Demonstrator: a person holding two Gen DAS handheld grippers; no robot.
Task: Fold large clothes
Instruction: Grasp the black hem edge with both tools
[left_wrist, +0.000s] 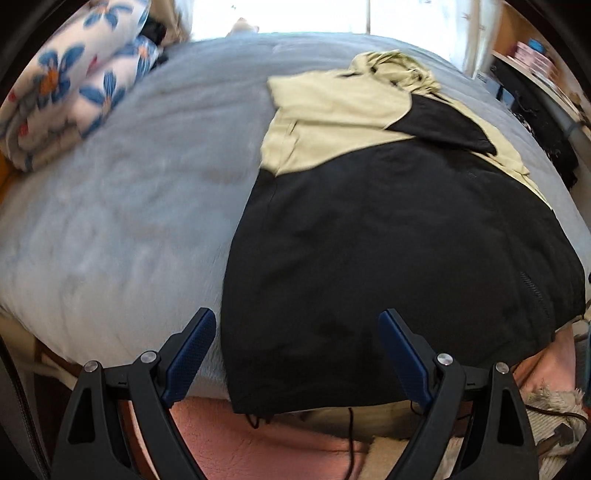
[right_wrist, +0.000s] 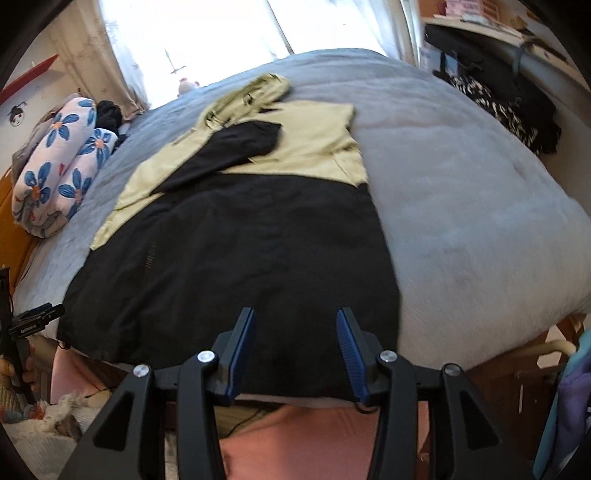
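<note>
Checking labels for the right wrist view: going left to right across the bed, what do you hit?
Floral rolled blanket → black and yellow-green jacket → bare grey bedspread → dark patterned clothes hanging at the right edge.

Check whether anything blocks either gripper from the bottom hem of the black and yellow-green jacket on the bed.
Nothing visible does. The left gripper and right gripper stand open just above the black and yellow-green jacket's near hem. Only its own black sleeve lies across it, farther up.
</note>
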